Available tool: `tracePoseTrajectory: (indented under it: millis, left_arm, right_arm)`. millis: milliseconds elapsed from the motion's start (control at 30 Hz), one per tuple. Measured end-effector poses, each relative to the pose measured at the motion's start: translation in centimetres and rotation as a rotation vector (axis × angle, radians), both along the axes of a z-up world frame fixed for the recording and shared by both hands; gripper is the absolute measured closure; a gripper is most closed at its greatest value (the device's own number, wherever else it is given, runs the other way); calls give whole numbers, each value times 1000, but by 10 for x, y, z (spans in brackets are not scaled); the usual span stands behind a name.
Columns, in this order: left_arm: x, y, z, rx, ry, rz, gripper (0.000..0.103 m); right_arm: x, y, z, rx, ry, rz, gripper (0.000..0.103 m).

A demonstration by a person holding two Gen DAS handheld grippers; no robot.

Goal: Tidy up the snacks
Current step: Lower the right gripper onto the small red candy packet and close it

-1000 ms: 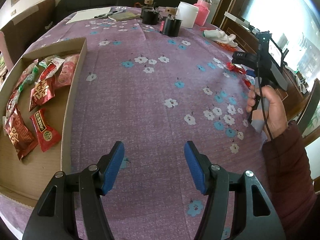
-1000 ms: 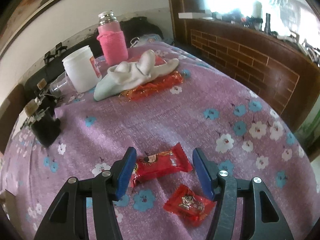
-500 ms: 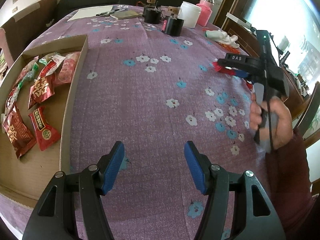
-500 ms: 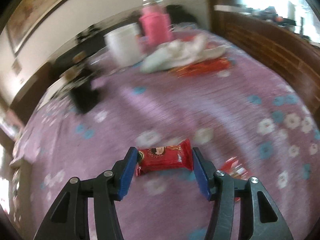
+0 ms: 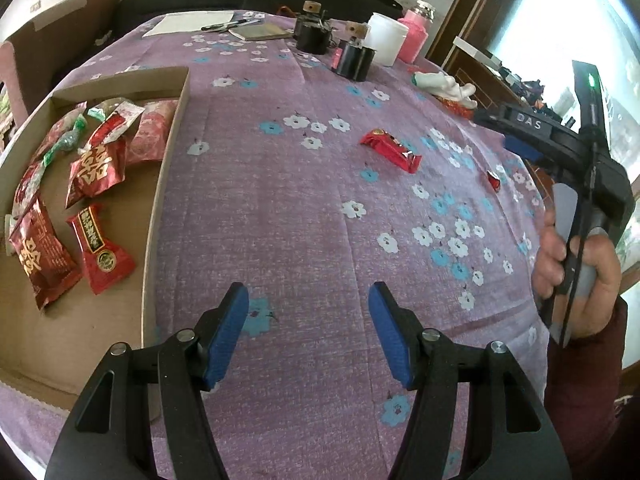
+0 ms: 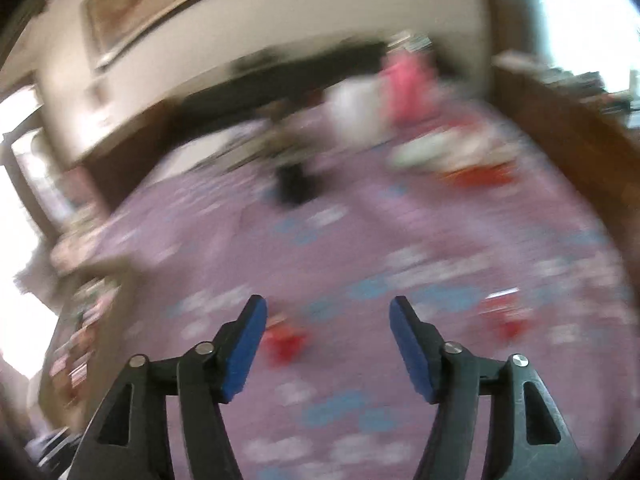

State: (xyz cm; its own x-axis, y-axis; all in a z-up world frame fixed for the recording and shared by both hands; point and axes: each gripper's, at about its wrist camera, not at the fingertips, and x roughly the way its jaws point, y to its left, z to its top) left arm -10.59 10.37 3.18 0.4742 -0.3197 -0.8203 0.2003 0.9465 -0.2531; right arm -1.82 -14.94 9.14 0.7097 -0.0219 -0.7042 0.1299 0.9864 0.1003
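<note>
My left gripper (image 5: 308, 320) hovers open over the purple flowered cloth, with nothing between its blue pads. To its left, a cardboard box (image 5: 164, 184) holds several red snack packs (image 5: 96, 164). A red snack bar (image 5: 390, 148) shows out on the cloth, well left of my right gripper (image 5: 494, 130), which a hand holds at the right edge. The right wrist view is badly blurred. In it the right gripper (image 6: 326, 308) has its jaws opening and nothing between them. The red snack bar (image 6: 286, 340) is a smear below its left finger. A smaller red snack (image 5: 495, 180) lies nearby.
At the table's far end stand black jars (image 5: 352, 62), a white tub (image 5: 386, 42) and a pink bottle (image 5: 414, 36), with a white cloth (image 5: 444, 84) over red wrappers. Papers and a pen (image 5: 224, 24) lie at the back. A wooden rail runs along the right.
Half a second ago the right gripper's pads were against the red snack bar. Now the bar is out of the jaws and further left, and the right gripper has swung left. The left gripper stayed put.
</note>
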Motion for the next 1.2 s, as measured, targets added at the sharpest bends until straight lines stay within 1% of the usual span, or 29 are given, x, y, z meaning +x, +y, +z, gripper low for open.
tracePoseTrajectory:
  millis: [67,133,200,267,333,400,500,533,567,600,633,700,733,833,900,933,967,1000,1033,1067,1100,1167,1200]
  left_arm:
    - [-1,1,0,-9,3,1,42]
    - [-2,0,0,-11,2,-4,42]
    - [-3,0,0,-9,1,-9,42]
    - [-4,0,0,-5,-1,-10,42]
    - [-4,1,0,2,-3,-3,42]
    - [-4,2,-1,9,-2,4,42]
    - [-4,3,-3,40,-10,22,42]
    - [-4,3,-3,47,-14,27,42]
    - [-3,4,-4,53,-19,33,42]
    - [-3,4,-4,59,-21,40,42]
    - [-3,5,-4,64,-22,47,42]
    - [-2,5,-5,66,-23,52,42]
    - [-2,5,-5,73,-23,55,42]
    - [-2,5,-6,82,-22,56,42]
    - [-2,4,-6,88,-23,57,42]
    - [-2,4,-6,89,-23,57,42]
    - [-2,4,-6,90,-23,58,42]
    - [-2,3,-6,91,-22,58,42]
    - [-2,3,-7,91,-21,57,42]
    - [-1,3,-7,89,-19,57,42]
    - [-2,3,-7,88,-17,58,42]
    - [-2,4,-8,84,-15,59,42]
    - [-2,5,-7,82,-16,60,42]
  right_arm:
    - [-3,-19,3,-40,-9,-129,36]
    - [-3,-37,-4,-52,33,-230,36]
    - [0,-47,-17,-41,73,-265,36]
    - [3,-55,-28,-61,101,-301,36]
    - [5,-59,-36,-82,109,-335,35]
    - [0,-67,-45,-87,128,-352,35]
    - [14,-77,-62,-98,172,-362,37]
    - [15,-80,-68,-76,185,-348,41]
    - [15,-79,-68,-72,168,-343,51]
    - [14,-77,-67,-74,159,-333,77]
    - [13,-74,-65,-69,159,-319,85]
    - [12,-68,-63,-40,159,-271,98]
    - [11,-63,-63,-24,166,-242,98]
    - [6,-35,-64,-41,168,-149,98]
    - [2,-17,-64,-29,173,-80,98]
    - [0,-7,-64,-9,178,-34,98]
    - [-3,6,-64,27,192,39,98]
    - [-7,15,-64,51,201,91,95]
    - [-10,27,-64,106,220,186,94]
    - [-13,34,-61,153,225,252,94]
    - [-17,38,-56,179,209,283,94]
    - [-26,37,-36,162,131,269,86]
    - [-29,34,-27,141,97,244,76]
